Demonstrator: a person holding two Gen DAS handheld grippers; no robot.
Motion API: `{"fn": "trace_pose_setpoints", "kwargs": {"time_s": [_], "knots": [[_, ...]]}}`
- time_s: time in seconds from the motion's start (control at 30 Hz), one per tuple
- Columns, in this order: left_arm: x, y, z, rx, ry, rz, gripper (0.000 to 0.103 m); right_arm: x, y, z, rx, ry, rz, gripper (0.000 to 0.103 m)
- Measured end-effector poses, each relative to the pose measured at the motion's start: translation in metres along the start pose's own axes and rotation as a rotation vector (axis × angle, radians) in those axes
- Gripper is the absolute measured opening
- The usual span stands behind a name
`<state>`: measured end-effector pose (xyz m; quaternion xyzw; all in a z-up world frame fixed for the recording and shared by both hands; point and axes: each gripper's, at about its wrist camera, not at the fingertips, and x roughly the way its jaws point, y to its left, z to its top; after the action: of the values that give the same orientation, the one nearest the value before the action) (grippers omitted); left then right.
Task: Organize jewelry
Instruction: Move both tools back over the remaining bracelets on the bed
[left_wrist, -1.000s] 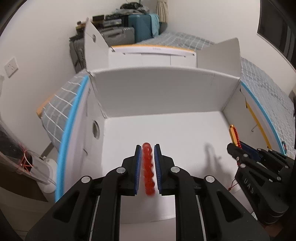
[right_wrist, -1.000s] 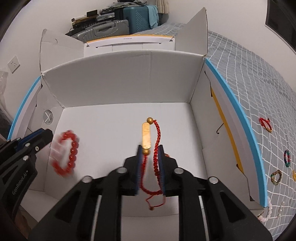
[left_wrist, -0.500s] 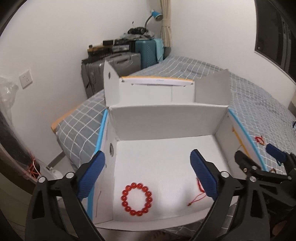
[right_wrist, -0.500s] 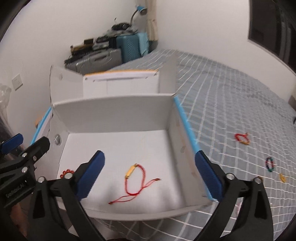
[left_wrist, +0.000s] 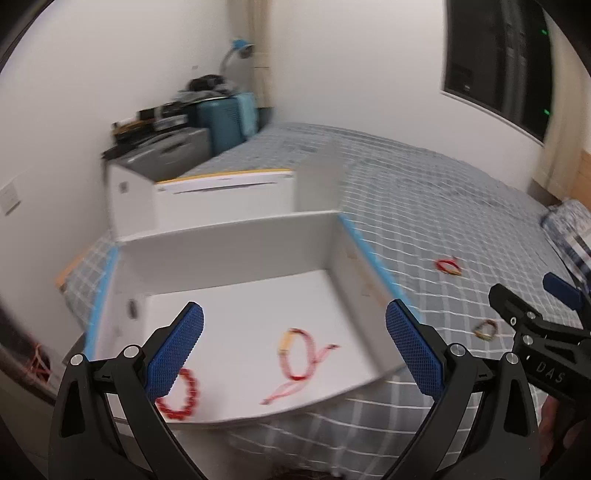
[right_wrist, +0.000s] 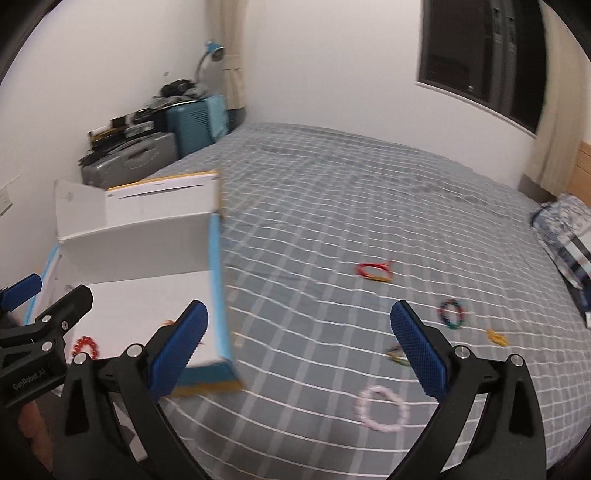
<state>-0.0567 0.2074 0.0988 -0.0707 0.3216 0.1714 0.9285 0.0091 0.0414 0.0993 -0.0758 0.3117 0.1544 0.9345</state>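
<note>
A white open box (left_wrist: 236, 229) sits at the bed's left end. On its floor lie a red bead bracelet (left_wrist: 181, 397) and a red cord bracelet with a gold bar (left_wrist: 295, 354). My left gripper (left_wrist: 293, 306) hangs above the box's near edge, its jaws opening with nothing between them. My right gripper (right_wrist: 299, 304) is open and empty over the bed, right of the box (right_wrist: 140, 247). On the cover ahead lie a red bracelet (right_wrist: 375, 271), a multicoloured bead bracelet (right_wrist: 451, 314), a small yellow piece (right_wrist: 496, 336) and a pale pink bead bracelet (right_wrist: 380, 408). Both views are blurred.
The grey checked bed cover (right_wrist: 332, 206) stretches right towards a pillow (right_wrist: 569, 229). Suitcases (right_wrist: 192, 125) and a blue lamp (right_wrist: 214, 50) stand in the far corner behind the box. A dark window (right_wrist: 480, 55) is in the right wall.
Both grippers opened and let go of their bracelets, which now lie in the box. Both then drew back, rose and swung right, the right one out over the bed.
</note>
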Motion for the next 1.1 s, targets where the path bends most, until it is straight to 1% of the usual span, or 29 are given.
{"fn": "trace_pose_setpoints", "kwargs": {"time_s": [0.27, 0.3, 0.43, 0.63, 0.77, 0.83, 1.1], "knots": [[0.013, -0.094, -0.01, 0.108, 0.018, -0.127, 0.097, -0.007, -0.096, -0.025, 0.085, 0.034, -0.116, 0.095], [0.018, -0.109, -0.013, 0.121, 0.026, -0.153, 0.097, -0.006, -0.108, -0.03, 0.093, 0.042, -0.135, 0.095], [0.039, -0.151, -0.026, 0.152, 0.075, -0.214, 0.097, -0.003, -0.147, -0.048, 0.127, 0.075, -0.179, 0.095], [0.081, -0.2, -0.05, 0.193, 0.152, -0.267, 0.097, 0.019, -0.19, -0.074, 0.185, 0.132, -0.205, 0.095], [0.106, -0.218, -0.068, 0.212, 0.195, -0.276, 0.097, 0.044, -0.204, -0.091, 0.202, 0.185, -0.208, 0.095], [0.115, -0.22, -0.076, 0.221, 0.208, -0.27, 0.097, 0.059, -0.208, -0.101, 0.201, 0.212, -0.213, 0.095], [0.15, -0.226, -0.102, 0.255, 0.284, -0.257, 0.097, 0.104, -0.217, -0.136, 0.237, 0.301, -0.188, 0.095]]}}
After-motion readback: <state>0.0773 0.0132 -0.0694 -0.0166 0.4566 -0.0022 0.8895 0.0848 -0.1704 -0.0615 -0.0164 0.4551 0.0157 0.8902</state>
